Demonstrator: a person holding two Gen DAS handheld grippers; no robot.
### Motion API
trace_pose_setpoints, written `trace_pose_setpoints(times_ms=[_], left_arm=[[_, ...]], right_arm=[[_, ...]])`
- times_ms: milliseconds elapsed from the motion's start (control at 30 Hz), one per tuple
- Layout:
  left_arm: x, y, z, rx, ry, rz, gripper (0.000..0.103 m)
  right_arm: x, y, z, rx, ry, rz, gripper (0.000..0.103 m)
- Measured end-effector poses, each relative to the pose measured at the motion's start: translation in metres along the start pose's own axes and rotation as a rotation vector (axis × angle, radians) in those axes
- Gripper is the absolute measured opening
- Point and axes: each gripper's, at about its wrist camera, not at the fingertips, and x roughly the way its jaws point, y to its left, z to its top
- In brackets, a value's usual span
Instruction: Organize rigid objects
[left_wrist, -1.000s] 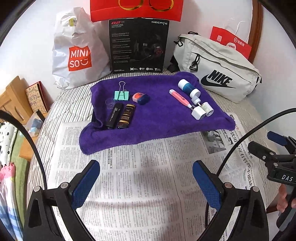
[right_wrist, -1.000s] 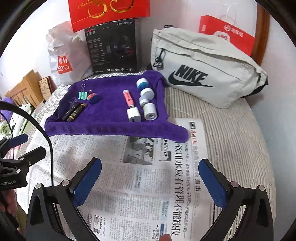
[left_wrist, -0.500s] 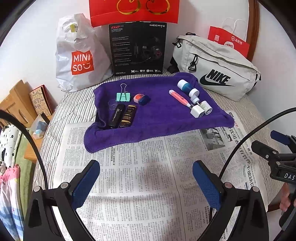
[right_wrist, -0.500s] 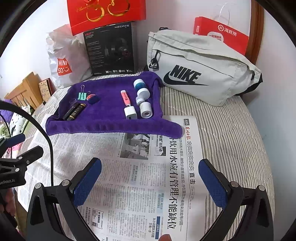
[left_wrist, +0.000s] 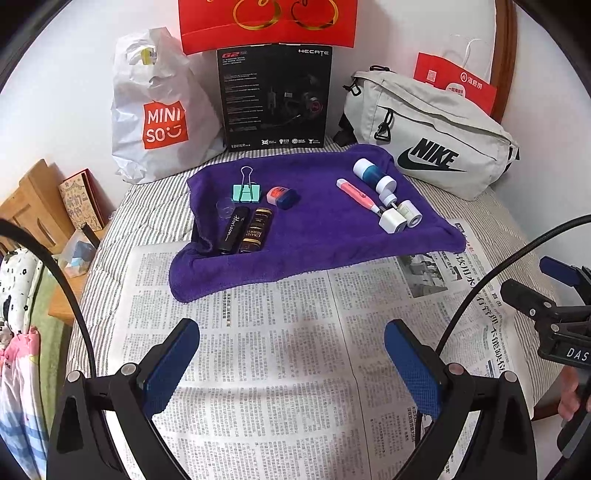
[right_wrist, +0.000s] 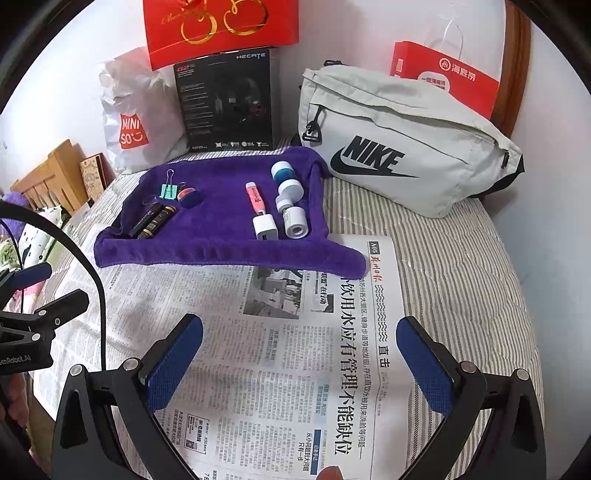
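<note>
A purple towel (left_wrist: 325, 243) (right_wrist: 221, 247) lies on the bed and holds small objects: a teal binder clip (left_wrist: 246, 192), a red-and-blue sharpener (left_wrist: 282, 195), two black tubes (left_wrist: 245, 230), a pink pen (left_wrist: 356, 195), a white-and-blue bottle (left_wrist: 373, 175), a white charger (left_wrist: 392, 221) and a white cylinder (left_wrist: 410, 214). My left gripper (left_wrist: 291, 354) is open and empty over the newspaper, short of the towel. My right gripper (right_wrist: 300, 350) is open and empty over the newspaper too.
Newspaper (left_wrist: 266, 369) covers the striped bedding. Behind the towel stand a Miniso bag (left_wrist: 159, 110), a black headset box (left_wrist: 275, 96), a grey Nike bag (left_wrist: 432, 144) and red paper bags (right_wrist: 443, 77). A wooden bedside unit (left_wrist: 33, 206) is at the left.
Both grippers have drawn back and risen a little, so the towel and the bags look farther off. Nothing on the towel has moved.
</note>
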Motion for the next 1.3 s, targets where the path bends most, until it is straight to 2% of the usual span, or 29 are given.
trace_pose_setpoints(times_ms=[1300], left_arm=[[-0.0039,0.006,-0.0027,0.002,0.0,0.007,0.101]], right_arm=[[-0.01,0.0039,0.0002,-0.012,-0.015,0.011,0.103]])
